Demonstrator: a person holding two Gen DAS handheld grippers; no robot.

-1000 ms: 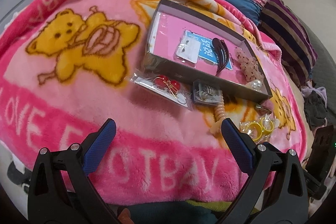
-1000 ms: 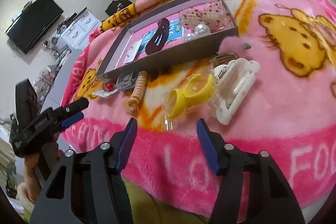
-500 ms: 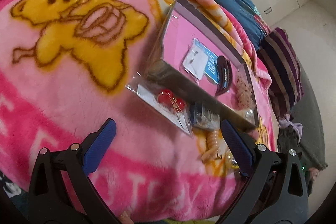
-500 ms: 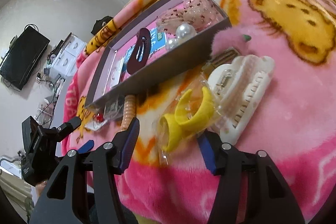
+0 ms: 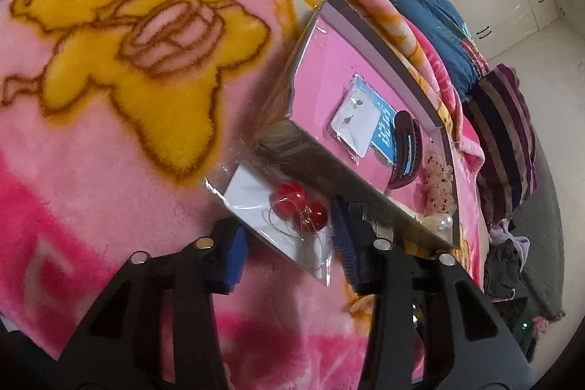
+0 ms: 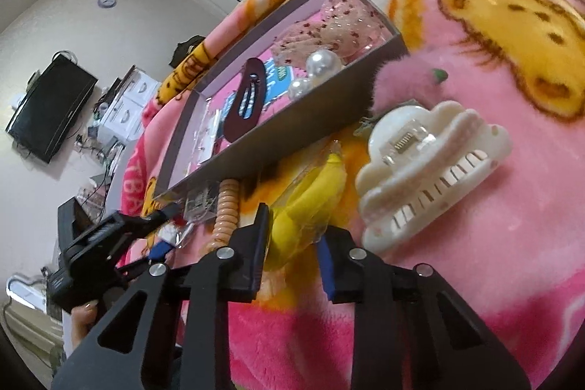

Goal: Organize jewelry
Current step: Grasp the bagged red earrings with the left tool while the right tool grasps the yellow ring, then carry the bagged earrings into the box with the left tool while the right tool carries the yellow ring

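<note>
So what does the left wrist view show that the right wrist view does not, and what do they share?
Only the left wrist view shows the packet of red ball earrings clearly, lying between the left gripper fingers, plus the white earring card in the box.

Only the right wrist view shows the white plastic claw clip, the yellow ring in clear wrap between the right gripper fingers, and the wall television.

Both show the grey shallow box with the dark snap hair clip and pearls.

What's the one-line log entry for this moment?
left gripper: open, straddling earring packet | right gripper: open, around yellow item | box: part filled | claw clip: on blanket
</note>
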